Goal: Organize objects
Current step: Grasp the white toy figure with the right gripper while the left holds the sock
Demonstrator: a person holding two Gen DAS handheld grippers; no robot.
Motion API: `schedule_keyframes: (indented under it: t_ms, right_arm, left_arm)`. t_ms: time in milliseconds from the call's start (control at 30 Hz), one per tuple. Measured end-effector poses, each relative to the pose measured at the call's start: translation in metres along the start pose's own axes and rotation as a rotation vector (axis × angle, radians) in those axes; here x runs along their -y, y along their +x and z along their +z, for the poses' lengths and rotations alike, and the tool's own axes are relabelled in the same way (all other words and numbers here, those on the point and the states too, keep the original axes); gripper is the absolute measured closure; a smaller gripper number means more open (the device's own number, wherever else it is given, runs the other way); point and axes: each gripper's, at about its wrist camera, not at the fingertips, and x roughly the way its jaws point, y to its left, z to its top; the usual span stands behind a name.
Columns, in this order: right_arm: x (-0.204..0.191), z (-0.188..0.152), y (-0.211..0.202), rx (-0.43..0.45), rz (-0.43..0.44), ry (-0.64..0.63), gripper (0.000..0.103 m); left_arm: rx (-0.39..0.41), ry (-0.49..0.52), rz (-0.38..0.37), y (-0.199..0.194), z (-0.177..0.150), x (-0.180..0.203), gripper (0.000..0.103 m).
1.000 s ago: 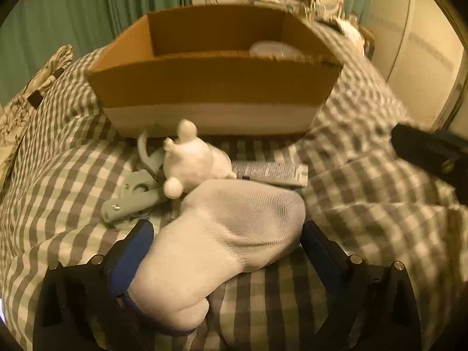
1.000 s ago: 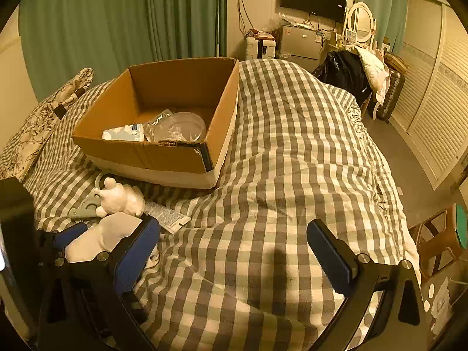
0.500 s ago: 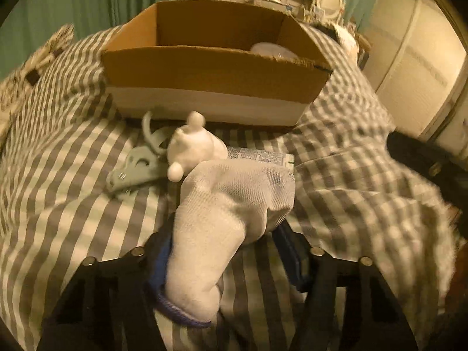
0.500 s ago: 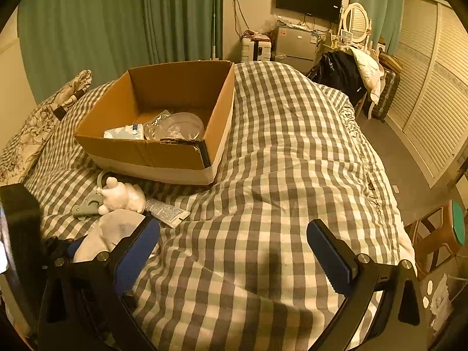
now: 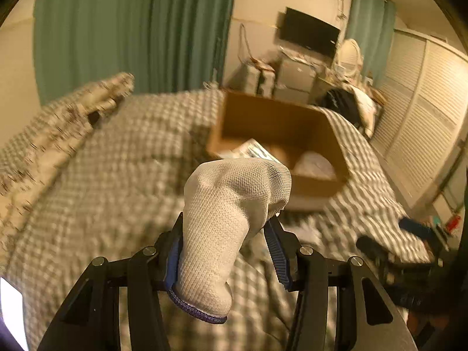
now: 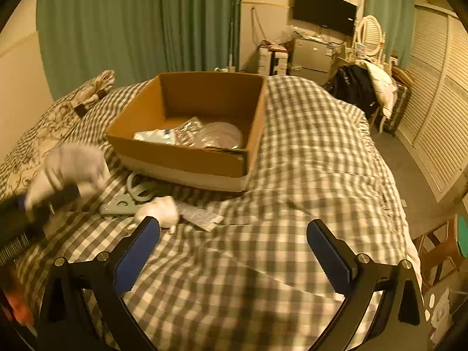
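Left fingers (image 5: pixel 225 251) angled downward, closing on white sock (image 5: pixel 228 213) above checked bedspread (image 6: pixel 292 204); right fingers (image 6: pixel 234 251) wide, empty.

Box: we see the cardboard box (image 6: pixel 187 134) on the bed (image 6: pixel 292 204), toward its far left.
In the box: packets (image 6: pixel 190 134) lie on its floor.
Near side of the box: the toy figure (image 6: pixel 159 212), the hook-shaped tool (image 6: pixel 128 199) to its left and a flat packet (image 6: pixel 200 216) to its right, all on the bed.
Sock: we find the sock (image 5: pixel 225 228) between the left claw (image 5: pixel 225 251) pads, above the bed, left of the tool.
Pillow: the pillow (image 6: pixel 44 134) lies at the bed's far left.
Right claw: the right claw (image 6: pixel 234 251) hangs over the near bed.
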Motion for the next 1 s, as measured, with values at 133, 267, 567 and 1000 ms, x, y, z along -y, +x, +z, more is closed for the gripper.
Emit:
schedule_keyframes:
  t_ms: [133, 267, 567, 1000]
  right_arm:
    - [-0.016, 0.004, 0.016, -0.031, 0.031, -0.02, 0.002]
    - [-0.032, 0.012, 0.036, -0.063, 0.073, -0.024, 0.002]
    - [-0.079, 0.021, 0.103, -0.189, 0.063, -0.022, 0.002]
    - [-0.086, 0.0, 0.126, -0.248, -0.051, -0.061, 0.009]
  left_arm:
    - [0.025, -0.026, 0.077, 0.012, 0.011, -0.023, 0.051]
    - [0.002, -0.056, 0.105, 0.029, 0.003, -0.04, 0.051]
    - [-0.046, -0.099, 0.039, 0.041, -0.009, -0.053, 0.051]
    - [-0.067, -0.136, -0.001, 0.044, -0.012, -0.059, 0.051]
